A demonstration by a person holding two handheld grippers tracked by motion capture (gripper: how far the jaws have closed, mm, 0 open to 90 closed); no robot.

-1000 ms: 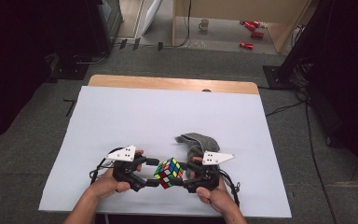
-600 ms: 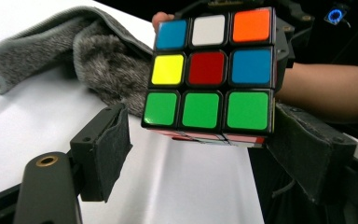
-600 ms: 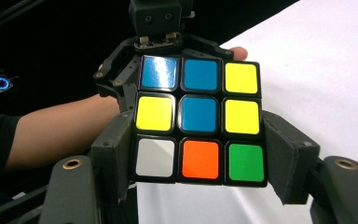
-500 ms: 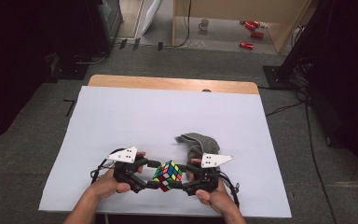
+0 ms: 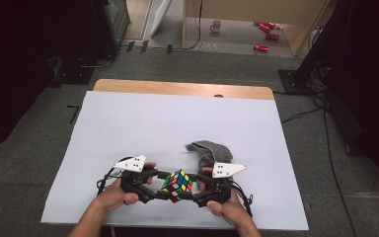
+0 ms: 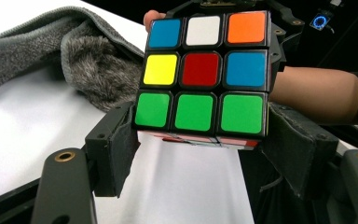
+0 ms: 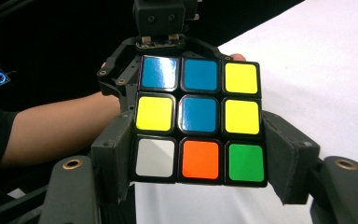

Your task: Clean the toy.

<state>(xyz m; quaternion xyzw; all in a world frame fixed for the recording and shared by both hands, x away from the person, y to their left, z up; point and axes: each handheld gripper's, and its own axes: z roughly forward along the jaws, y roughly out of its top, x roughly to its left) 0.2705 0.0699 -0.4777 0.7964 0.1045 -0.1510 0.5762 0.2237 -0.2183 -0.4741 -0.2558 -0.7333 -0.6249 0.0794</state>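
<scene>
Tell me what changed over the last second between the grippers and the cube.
The left gripper has just been closing its jaws onto the puzzle cube; its pads now sit against the cube's bottom layer. The right gripper kept its grip on the cube. Both hands, the cube and the grey cloth behind them stayed where they were.

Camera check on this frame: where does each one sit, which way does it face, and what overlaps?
High view: above the person's side of the table, facing forward and down on the white table; forearms, both hands, left hand-held gripper, right hand-held gripper.
Left gripper view: rides the left hand-held gripper, looking along its jaws at the puzzle cube, grey towel behind.
Right gripper view: rides the right hand-held gripper, facing the opposite way.
Shared: all three show the cube.
</scene>
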